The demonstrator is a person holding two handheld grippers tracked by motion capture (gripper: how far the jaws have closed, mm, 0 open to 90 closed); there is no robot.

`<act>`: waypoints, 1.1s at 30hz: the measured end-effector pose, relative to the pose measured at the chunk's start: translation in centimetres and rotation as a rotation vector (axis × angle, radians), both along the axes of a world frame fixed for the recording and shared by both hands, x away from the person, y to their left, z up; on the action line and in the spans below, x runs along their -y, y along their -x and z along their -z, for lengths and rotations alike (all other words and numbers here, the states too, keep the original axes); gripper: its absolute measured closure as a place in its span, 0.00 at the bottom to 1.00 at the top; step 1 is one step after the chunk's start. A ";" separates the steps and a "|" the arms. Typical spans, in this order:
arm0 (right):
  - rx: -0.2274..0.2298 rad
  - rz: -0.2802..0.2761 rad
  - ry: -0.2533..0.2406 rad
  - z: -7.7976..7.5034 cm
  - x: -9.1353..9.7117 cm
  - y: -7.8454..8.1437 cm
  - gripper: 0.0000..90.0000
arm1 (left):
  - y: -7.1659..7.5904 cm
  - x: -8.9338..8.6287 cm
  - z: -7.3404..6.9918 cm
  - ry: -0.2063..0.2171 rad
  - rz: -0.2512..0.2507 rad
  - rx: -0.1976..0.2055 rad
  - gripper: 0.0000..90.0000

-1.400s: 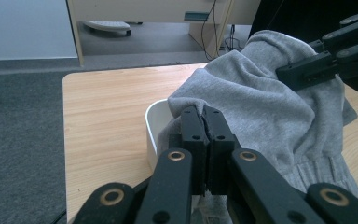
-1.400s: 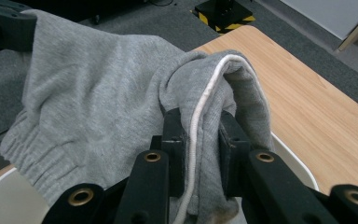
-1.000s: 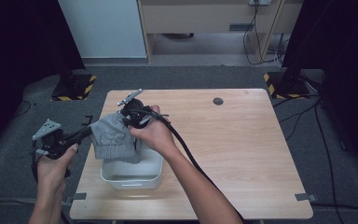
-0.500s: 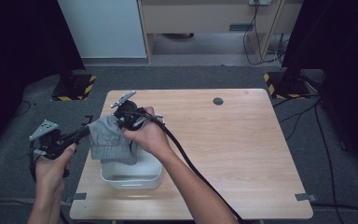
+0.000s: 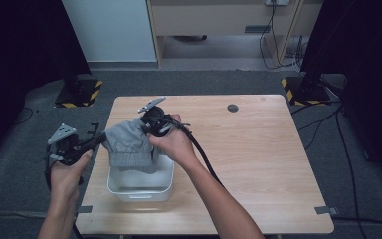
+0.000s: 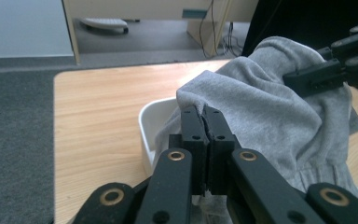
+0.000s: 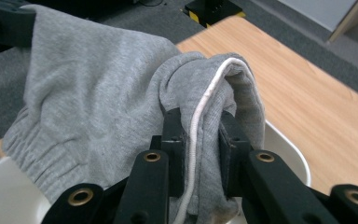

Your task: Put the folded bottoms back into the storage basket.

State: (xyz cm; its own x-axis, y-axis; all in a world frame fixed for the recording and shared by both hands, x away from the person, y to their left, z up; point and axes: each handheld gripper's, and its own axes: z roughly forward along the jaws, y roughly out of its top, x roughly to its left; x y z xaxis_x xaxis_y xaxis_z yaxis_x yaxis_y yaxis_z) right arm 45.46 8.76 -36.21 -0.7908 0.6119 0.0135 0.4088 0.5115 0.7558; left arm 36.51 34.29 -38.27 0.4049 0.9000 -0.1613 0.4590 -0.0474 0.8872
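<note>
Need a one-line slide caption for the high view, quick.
Both claws, left and right, hold a grey garment above a white bin on the wooden table.

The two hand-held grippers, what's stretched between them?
Grey cloth, pinched by both the left hand-held gripper and right hand-held gripper, shown in the high view.

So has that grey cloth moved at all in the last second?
Yes. The grey cloth has sunk a little toward the white bin below it, held between both grippers.
</note>
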 end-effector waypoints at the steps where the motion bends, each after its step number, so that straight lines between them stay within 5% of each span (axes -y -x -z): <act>1: -0.011 0.008 -0.009 0.4 0.4 -0.2 0.85 | -0.2 0.3 0.2 -0.007 0.003 -0.005 0.98; 8: -0.049 0.049 -0.031 2.7 2.2 -1.4 0.85 | -2.2 1.9 1.0 -0.076 0.009 -0.052 0.98; 18: -0.075 0.084 -0.041 4.7 3.6 -2.8 0.83 | -4.2 2.7 2.1 -0.116 0.009 -0.108 0.98; 21: -0.053 0.104 -0.032 5.1 3.9 -2.9 0.65 | -4.2 2.7 2.6 -0.124 0.015 -0.121 0.97; 24: -0.040 0.112 -0.037 5.2 4.3 -2.9 0.41 | -3.9 2.7 2.8 -0.118 -0.028 -0.116 0.62; 33: 0.020 0.145 -0.066 4.6 6.1 -2.6 0.24 | -2.9 2.6 3.0 -0.112 -0.003 -0.079 0.28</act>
